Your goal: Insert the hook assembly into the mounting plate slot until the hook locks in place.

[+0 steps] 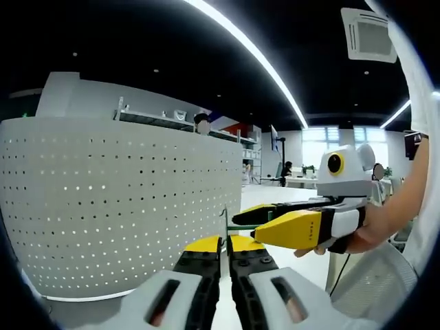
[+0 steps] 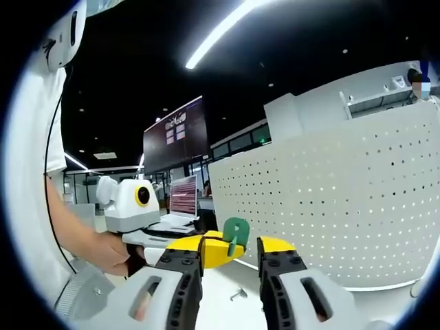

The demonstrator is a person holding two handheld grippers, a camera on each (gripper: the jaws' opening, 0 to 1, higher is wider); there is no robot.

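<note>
The mounting plate (image 1: 124, 206) is a large white perforated panel standing upright on the white table, left of my jaws; it also stands at the right in the right gripper view (image 2: 344, 206). My left gripper (image 1: 225, 245) is shut on the green hook assembly (image 1: 225, 223), seen edge-on between its yellow tips. In the right gripper view the green hook (image 2: 236, 237) sits at the tip of the left gripper's yellow jaw (image 2: 203, 249). My right gripper (image 2: 230, 251) stands open with the hook between its spread jaws; whether they touch it is unclear. The hook is held short of the plate.
A small metal part (image 2: 238, 294) lies on the white table (image 2: 227, 309) below the hook. A person's hand (image 1: 357, 240) holds the right gripper (image 1: 285, 223). Office desks and monitors (image 2: 184, 196) stand far behind. A shelf (image 1: 179, 120) rises behind the panel.
</note>
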